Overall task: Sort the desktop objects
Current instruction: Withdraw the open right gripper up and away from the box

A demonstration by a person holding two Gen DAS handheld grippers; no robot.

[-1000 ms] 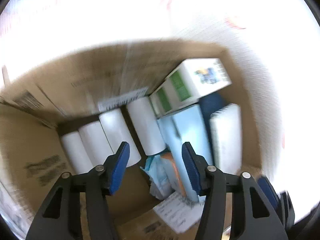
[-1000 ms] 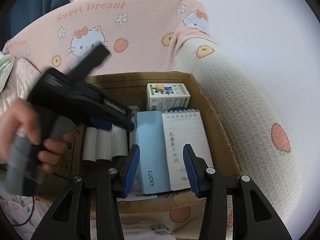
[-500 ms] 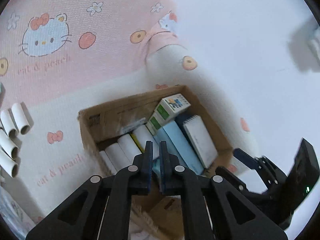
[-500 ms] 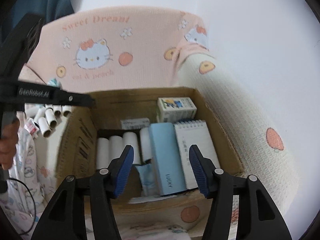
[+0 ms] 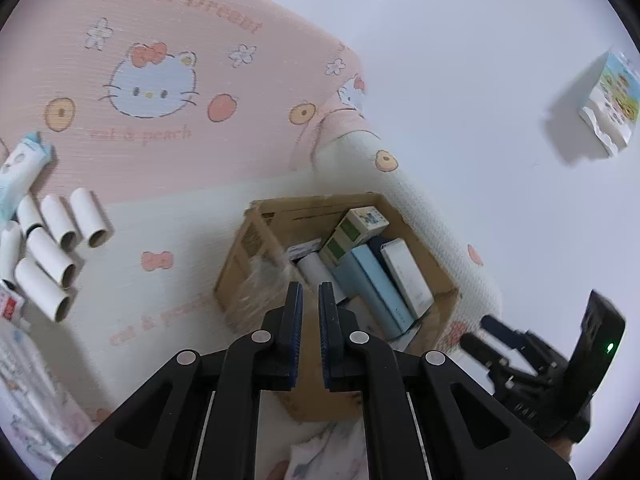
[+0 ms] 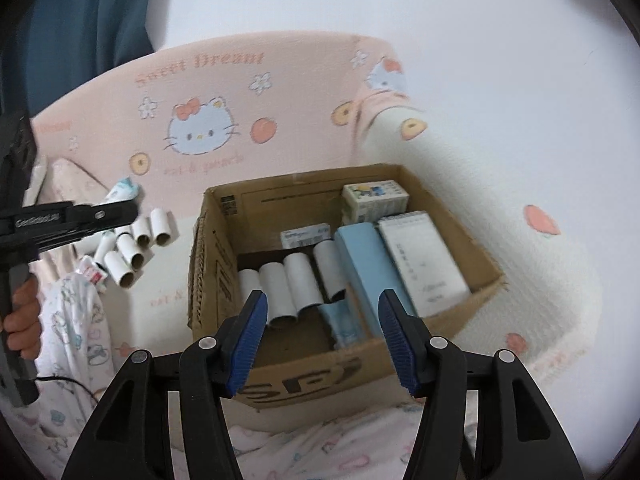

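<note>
Above the cardboard box, left claw now clenched, empty; right claw wider, released

A home bedroom is indicated: a pink cartoon-cat blanket lettered "Sweet Dream" is spread at 12 o'clock, printed bedding is seen at 8 o'clock, against a plain white wall.

both grippers are black plastic with silver screw heads on their arms and ribbed blue pads on the fingers. at left of the right view, white lettering marks the left gripper, above a grey handle.
</note>
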